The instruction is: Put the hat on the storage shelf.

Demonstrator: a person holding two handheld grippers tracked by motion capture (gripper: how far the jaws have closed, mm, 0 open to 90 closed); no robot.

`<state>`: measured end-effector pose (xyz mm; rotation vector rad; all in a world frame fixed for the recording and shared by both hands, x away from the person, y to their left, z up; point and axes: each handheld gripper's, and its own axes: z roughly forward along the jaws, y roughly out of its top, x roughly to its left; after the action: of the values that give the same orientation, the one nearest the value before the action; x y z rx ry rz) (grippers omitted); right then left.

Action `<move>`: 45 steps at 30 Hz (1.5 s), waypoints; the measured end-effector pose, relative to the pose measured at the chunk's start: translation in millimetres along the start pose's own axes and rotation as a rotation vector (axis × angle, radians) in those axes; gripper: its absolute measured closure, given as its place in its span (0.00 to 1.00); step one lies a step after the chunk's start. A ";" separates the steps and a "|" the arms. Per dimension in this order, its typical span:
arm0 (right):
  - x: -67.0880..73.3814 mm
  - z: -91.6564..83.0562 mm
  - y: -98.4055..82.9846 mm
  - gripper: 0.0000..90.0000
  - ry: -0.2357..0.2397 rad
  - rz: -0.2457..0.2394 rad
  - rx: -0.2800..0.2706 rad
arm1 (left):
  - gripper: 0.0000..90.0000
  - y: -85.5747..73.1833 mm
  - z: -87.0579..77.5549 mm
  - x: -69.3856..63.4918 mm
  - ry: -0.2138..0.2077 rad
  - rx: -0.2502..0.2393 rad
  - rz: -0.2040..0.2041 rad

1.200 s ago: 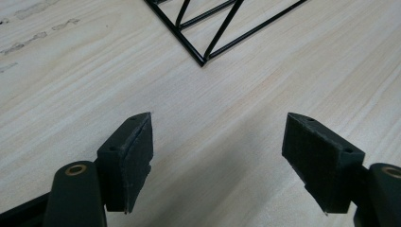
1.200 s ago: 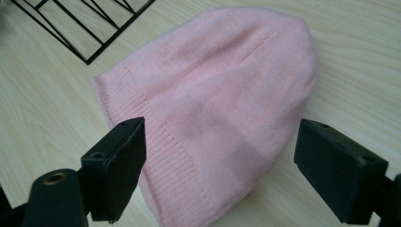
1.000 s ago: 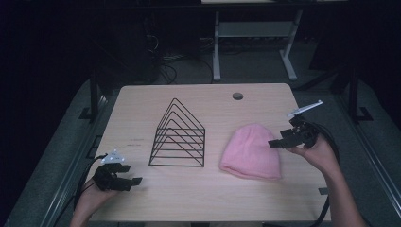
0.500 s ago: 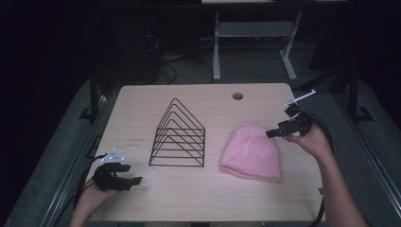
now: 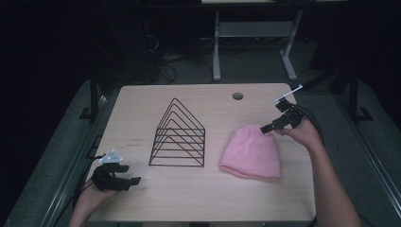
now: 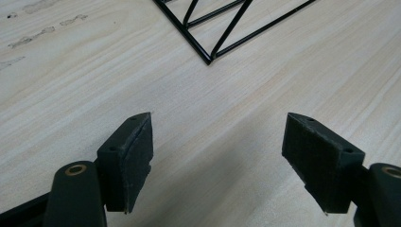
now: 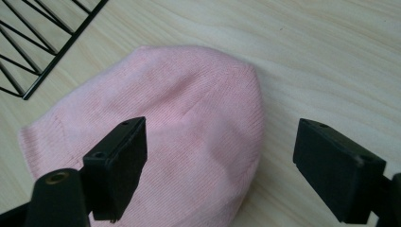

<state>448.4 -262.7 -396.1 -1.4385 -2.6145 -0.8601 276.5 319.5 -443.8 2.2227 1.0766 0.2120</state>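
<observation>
At the near left corner of the table, the left gripper rests low with its jaws spread apart and nothing between them. To its right, in the middle, stands the black wire rack. Further right lies the pink beanie, flat on the wood. The right gripper hovers at the far tip of the hat, jaws wide and empty. I think a shallow pinch may catch only thin knit, so the hat could slip out or drag against the rack.
</observation>
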 end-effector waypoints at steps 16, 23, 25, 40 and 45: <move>-9.0 37.3 10.3 0.28 -0.021 0.045 0.104 | 0.28 -0.8 2.5 -0.7 -0.012 0.002 -0.006; -12.7 45.5 10.3 0.37 -0.011 0.057 0.132 | 0.28 -1.1 2.0 0.4 -0.005 0.001 -0.005; -12.5 47.5 10.1 0.41 -0.011 0.053 0.139 | 0.28 -1.3 1.9 0.8 -0.003 -0.003 -0.007; -13.1 58.0 9.2 0.61 0.010 0.058 0.151 | 0.28 -3.6 0.1 5.2 -0.001 0.001 -0.011; -14.7 57.4 5.7 0.73 0.036 0.092 0.132 | 0.28 -2.7 1.0 4.0 -0.004 0.001 -0.009</move>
<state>474.2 -243.9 -446.3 -1.4815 -2.5042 -0.6831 277.7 323.3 -446.7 2.2178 1.0846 0.2027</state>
